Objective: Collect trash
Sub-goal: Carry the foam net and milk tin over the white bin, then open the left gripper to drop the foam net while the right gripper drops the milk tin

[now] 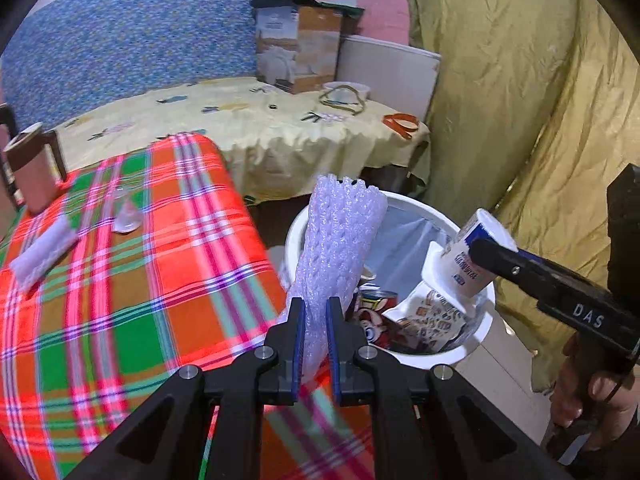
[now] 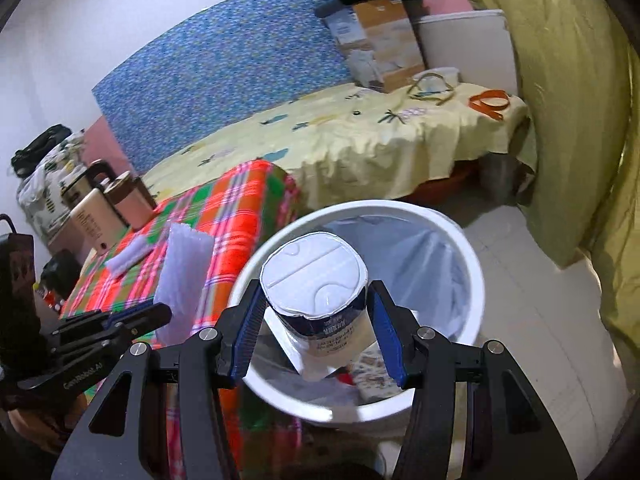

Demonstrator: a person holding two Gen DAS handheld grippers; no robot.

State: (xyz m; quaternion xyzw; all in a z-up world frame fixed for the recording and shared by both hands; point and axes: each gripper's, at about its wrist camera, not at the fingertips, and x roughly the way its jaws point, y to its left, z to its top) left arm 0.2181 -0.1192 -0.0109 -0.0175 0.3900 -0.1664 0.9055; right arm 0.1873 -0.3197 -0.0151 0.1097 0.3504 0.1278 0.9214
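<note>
Only the left view shows the can (image 1: 378,312) in the bin (image 1: 476,344); left jaws pinch foam netting (image 1: 340,248), right jaws cup (image 2: 316,296)

both wrist views look down closely onto the shared bin (image 1: 478,354) (image 2: 460,248).

Loud plaid tablecloth (image 1: 132,280) in orange-red, green and pink, with thin white and purple lines. Pale lilac-white foam netting (image 1: 340,240), kind of see-through. Plain white trash bin (image 2: 472,280) with a greyish-blue liner inside. White yogurt cup (image 2: 316,276) with a navy band and dark print, white foil lid. Red can (image 1: 376,312) with a cartoon face down in the bin, next to a white wrapper (image 1: 432,312) with busy brown print. Black grippers, blue pads (image 2: 386,332). Soft yellow bedsheet (image 1: 248,128) dotted with little teal and purple flowers. Blue speckled headboard (image 1: 132,36) with yellow flecks. Olive-gold curtain (image 1: 520,100), a bit shiny. Orange strap (image 2: 490,102) on the bed.
</note>
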